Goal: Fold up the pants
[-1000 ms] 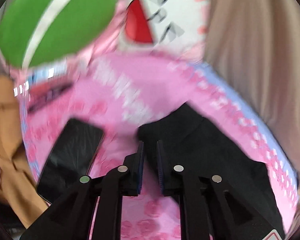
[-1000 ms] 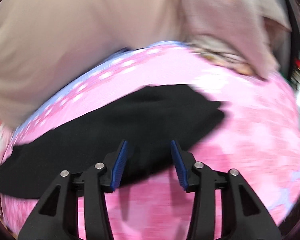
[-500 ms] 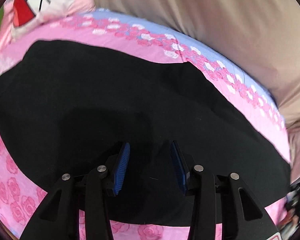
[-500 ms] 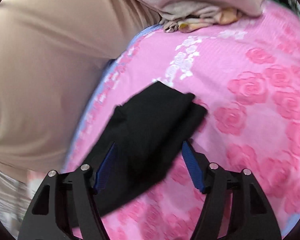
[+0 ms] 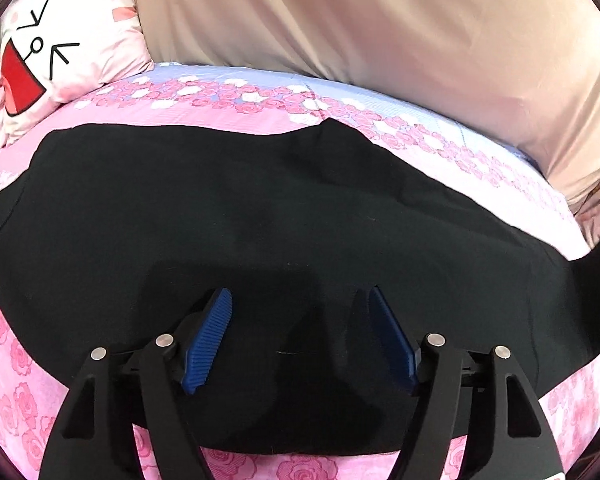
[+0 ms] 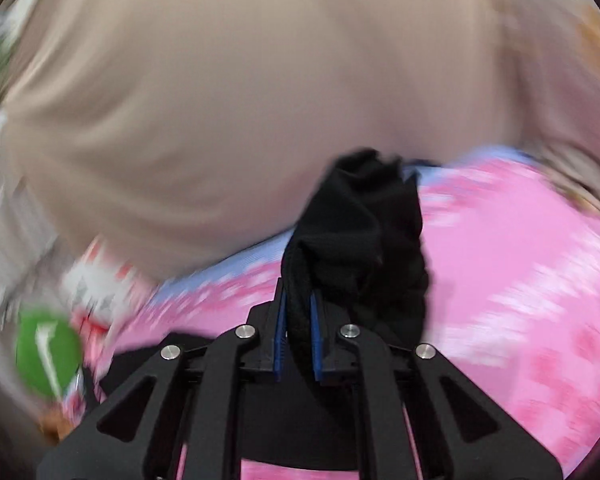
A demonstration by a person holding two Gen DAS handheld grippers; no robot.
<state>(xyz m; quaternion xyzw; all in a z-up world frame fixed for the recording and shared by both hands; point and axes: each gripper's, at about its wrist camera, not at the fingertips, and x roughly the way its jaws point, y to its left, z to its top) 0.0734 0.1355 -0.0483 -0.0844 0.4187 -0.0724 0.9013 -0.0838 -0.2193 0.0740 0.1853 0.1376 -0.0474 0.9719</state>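
The black pants [image 5: 260,216] lie spread across the pink rose-print bed sheet [image 5: 16,392] in the left wrist view. My left gripper [image 5: 300,304] hovers over their near edge, its jaws opening wide with only flat cloth beneath them, nothing pinched. In the right wrist view my right gripper [image 6: 298,304] has its jaws closing tight on a bunched end of the black pants [image 6: 364,224], which stands lifted above the sheet [image 6: 520,272]. That view is blurred by motion.
A white pillow with a red cartoon mouth [image 5: 60,56] lies at the far left. A beige cover [image 5: 360,20] bulks along the back of the bed. A green round thing [image 6: 46,354] shows at the lower left of the right wrist view.
My left gripper swung from beside a phone to over the pants and spread its jaws. My right gripper dropped onto the pants' end, clamped it and lifted it off the sheet.
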